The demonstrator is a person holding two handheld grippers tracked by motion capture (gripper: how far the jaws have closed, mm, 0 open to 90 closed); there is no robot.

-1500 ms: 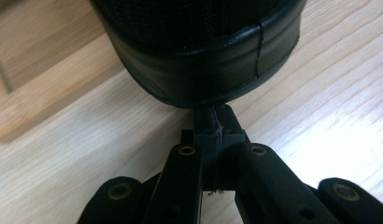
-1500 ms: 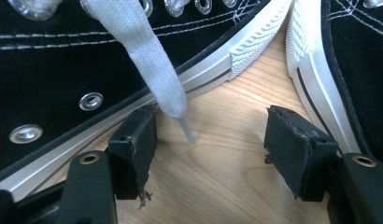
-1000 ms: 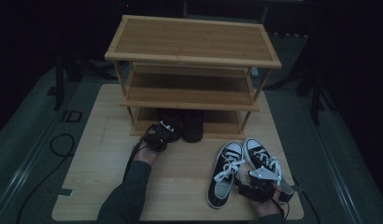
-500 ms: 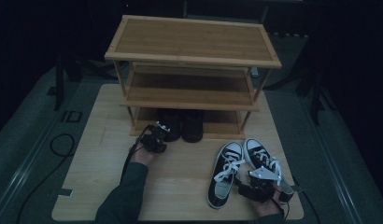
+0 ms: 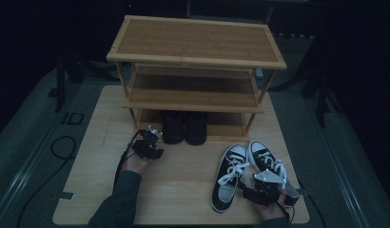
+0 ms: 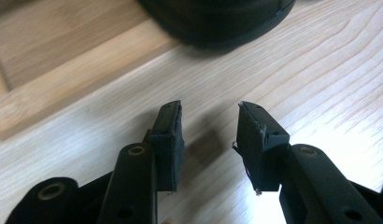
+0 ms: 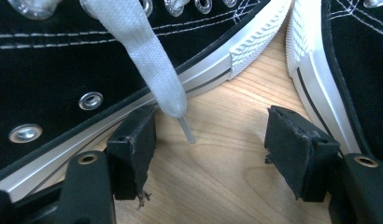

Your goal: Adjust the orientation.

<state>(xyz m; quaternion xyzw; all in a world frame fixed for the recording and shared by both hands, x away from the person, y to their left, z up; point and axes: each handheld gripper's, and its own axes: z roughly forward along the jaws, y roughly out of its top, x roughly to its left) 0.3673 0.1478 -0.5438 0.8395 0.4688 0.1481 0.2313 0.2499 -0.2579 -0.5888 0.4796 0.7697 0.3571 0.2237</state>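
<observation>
Where both forearms lie low: left gripper [image 6: 206,130] empty, jaws parted, by black shoes [image 5: 185,127]; right gripper [image 7: 217,140] agape between sneakers [image 5: 245,168].

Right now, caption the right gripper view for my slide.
Right gripper open over bare wood between two black sneakers, a white lace tip by one jaw.

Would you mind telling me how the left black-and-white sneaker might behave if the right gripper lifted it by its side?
The left sneaker would probably sag, since its canvas side looks soft. Its loose white lace would likely dangle and could snag. The rubber sole edge looks firmer, likely a steadier hold for the open right gripper.
</observation>
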